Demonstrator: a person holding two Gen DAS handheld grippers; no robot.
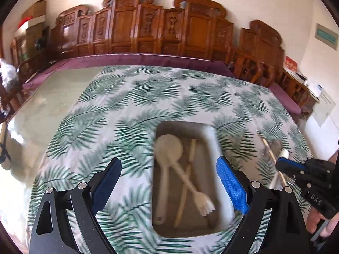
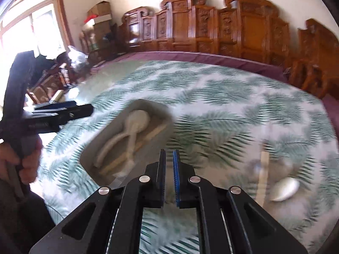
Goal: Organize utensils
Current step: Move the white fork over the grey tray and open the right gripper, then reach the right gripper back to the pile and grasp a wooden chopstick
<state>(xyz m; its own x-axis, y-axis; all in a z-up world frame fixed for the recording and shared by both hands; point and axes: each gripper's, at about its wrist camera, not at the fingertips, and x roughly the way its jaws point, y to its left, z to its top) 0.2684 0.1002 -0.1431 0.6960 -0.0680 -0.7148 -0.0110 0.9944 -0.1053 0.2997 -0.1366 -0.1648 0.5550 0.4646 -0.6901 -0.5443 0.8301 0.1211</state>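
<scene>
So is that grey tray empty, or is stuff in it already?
Not empty. The grey tray holds a pale spoon, a fork and chopsticks, lying crossed.

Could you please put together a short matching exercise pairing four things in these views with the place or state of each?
Things:
1. left gripper
2. right gripper
3. fork
4. white spoon

Places or states:
A. lies on the leaf-print cloth, outside the tray
B. jaws nearly closed, holding nothing
C. lies in the grey tray
D. jaws wide open

Pairs: 1-D, 2-B, 3-C, 4-A
</scene>
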